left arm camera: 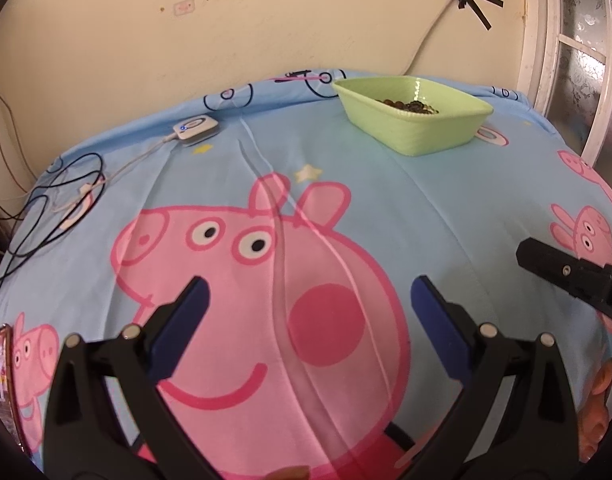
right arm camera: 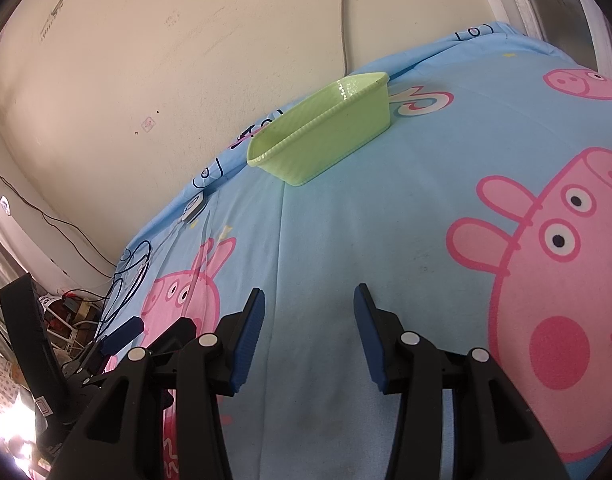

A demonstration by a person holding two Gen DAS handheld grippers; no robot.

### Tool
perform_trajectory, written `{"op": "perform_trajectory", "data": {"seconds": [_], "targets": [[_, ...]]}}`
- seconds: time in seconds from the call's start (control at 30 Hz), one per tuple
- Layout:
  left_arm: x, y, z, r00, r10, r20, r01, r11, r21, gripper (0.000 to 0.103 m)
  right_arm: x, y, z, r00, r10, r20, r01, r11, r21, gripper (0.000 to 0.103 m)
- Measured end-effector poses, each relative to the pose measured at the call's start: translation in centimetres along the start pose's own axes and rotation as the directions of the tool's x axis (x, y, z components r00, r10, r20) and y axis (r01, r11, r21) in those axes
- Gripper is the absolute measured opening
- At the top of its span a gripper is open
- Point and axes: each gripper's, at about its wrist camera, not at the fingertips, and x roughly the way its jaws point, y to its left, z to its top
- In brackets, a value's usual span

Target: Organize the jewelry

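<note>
A light green plastic tray (left arm camera: 429, 136) stands at the far side of the bed, near the wall. Dark beaded jewelry (left arm camera: 409, 106) lies in a heap inside it. My left gripper (left arm camera: 309, 286) hovers open over the big pink pig print, with nothing between its blue pads. In the right wrist view the tray (right arm camera: 333, 140) is seen from its side and its contents are hidden. My right gripper (right arm camera: 309, 294) stands open above bare blue sheet, holding nothing. One of its black fingers (left arm camera: 561, 270) shows at the right edge of the left wrist view.
A blue cartoon bedsheet (left arm camera: 445, 208) covers the bed. A small white device (left arm camera: 196, 126) with a blue light and black cables (left arm camera: 66, 188) lie at the far left. A phone (left arm camera: 2, 368) rests at the left edge. A window frame (left arm camera: 601, 80) is on the right.
</note>
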Motion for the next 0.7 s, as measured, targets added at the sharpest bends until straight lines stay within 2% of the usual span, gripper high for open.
{"op": "perform_trajectory", "data": {"seconds": [0.7], "targets": [[0.18,0.00,-0.06,1.000,0.006,-0.007,-0.006,1.000,-0.001,0.097,0.00,0.01,0.02,1.000,0.000,0.000,0.000,1.000,0.001,0.022]]}}
